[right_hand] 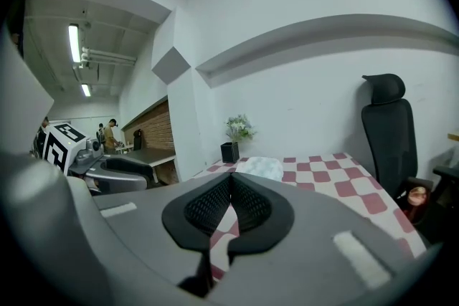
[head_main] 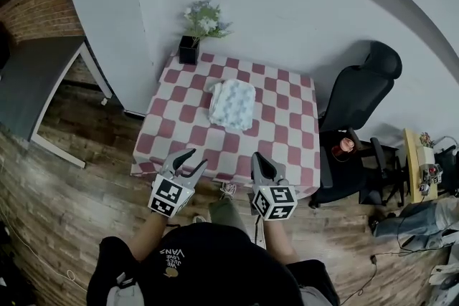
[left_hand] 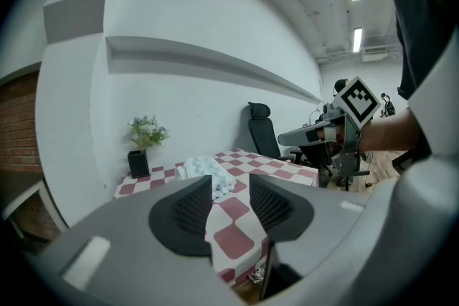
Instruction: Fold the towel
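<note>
A person stands at the near edge of a small table [head_main: 287,127] covered in a red-and-white checked cloth, holding a gripper in each hand, both low in the middle of the head view. The towel [head_main: 232,104], white with a pale bobbled surface, lies as a neat folded rectangle in the middle of the frame, on the centre of the tabletop and a little towards its far side, well apart from both grippers. The left gripper [left_hand: 231,186] has its jaws apart, and only the checked cloth and the towel beyond show through the gap; nothing is between the pads. The right gripper [right_hand: 231,179] has its jaws brought together with the tips touching, and it holds nothing. Each gripper points over the near table edge towards the towel. A potted plant [head_main: 199,29] with pale flowers in a black pot stands on the far left corner of the table, against the white wall. A black office chair [head_main: 362,93] sits just beside the table at the right of the frame, and a grey desk [head_main: 29,75] fills the upper left, in front of a brick wall. The floor [head_main: 86,175] is wood plank.
</note>
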`<state>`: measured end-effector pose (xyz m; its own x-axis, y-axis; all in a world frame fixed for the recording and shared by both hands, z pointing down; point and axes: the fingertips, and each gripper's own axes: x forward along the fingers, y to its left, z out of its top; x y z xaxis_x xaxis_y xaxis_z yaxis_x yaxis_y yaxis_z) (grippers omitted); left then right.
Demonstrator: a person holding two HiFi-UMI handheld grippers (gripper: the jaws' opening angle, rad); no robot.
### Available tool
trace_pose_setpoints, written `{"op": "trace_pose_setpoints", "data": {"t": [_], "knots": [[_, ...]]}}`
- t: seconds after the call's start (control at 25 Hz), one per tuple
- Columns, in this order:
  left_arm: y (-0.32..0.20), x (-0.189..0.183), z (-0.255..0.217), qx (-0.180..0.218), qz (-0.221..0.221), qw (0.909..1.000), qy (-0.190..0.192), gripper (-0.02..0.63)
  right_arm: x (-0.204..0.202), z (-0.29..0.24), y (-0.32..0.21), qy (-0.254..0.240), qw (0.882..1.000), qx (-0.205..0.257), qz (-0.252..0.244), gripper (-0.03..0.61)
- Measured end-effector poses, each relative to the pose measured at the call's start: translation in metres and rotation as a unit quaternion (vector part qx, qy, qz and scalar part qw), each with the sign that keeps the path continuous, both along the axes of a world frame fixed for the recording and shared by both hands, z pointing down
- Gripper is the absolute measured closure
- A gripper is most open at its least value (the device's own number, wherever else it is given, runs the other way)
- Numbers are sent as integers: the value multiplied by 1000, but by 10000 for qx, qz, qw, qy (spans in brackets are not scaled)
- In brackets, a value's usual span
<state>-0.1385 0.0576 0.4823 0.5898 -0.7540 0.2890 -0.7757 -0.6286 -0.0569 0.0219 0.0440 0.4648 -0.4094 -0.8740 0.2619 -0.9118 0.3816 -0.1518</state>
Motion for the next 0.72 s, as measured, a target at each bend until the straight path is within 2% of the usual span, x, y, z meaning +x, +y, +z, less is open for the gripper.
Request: {"op": "trace_pose_setpoints", "data": {"t": [0.32, 0.48, 0.72], "knots": [[24, -14, 4, 37, -236, 9997, 42, 584, 4, 8, 22, -90, 9998, -195, -39, 572], [31, -14, 16, -77, -205, 9998, 11, 609, 9, 19, 28, 52, 9992, -380, -57, 574], [34, -15, 21, -223, -204, 9995, -116, 611, 8, 30, 33, 399, 9975, -557, -185, 574]]}}
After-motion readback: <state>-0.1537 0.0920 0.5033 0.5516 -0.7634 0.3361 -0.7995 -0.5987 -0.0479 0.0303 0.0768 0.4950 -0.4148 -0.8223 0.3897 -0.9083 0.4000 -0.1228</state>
